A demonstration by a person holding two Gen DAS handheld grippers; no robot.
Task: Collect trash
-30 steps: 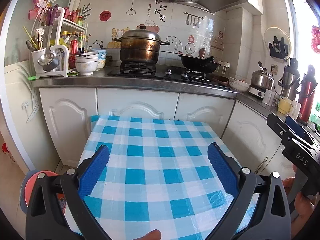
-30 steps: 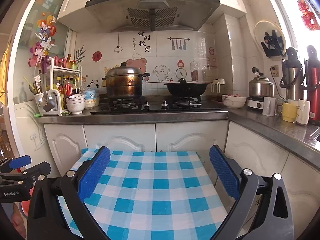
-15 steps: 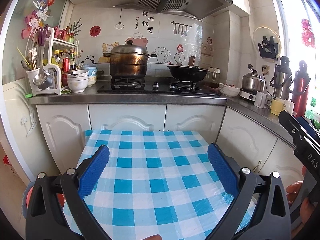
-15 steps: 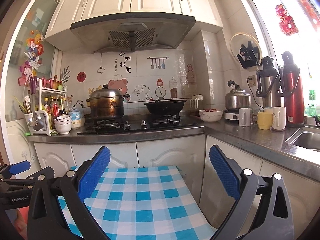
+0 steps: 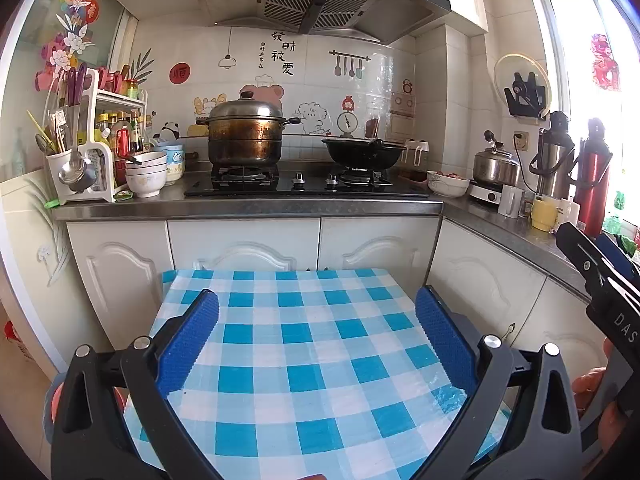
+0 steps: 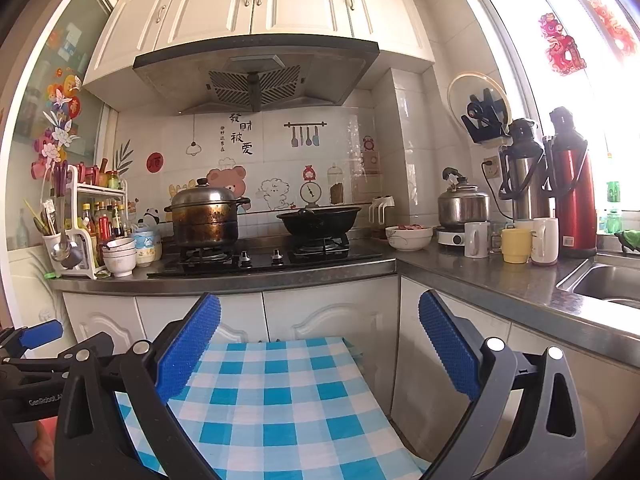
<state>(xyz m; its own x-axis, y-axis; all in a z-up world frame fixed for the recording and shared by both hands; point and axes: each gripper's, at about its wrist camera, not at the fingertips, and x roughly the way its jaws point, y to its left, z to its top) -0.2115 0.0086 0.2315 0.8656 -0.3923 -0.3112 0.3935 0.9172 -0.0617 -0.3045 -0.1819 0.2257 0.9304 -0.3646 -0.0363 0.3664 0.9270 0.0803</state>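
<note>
Left claw held wide, empty; right claw likewise. Table at 6 o'clock, bare. No trash seen; weight, grip point cannot be judged.

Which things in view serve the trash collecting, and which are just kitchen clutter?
Job: left gripper and right gripper, both open and empty above the checked tablecloth. No trash shows in either view.

Lying about: steamer pot, black wok, stacked bowls, kettle, yellow mug, red thermos.
</note>
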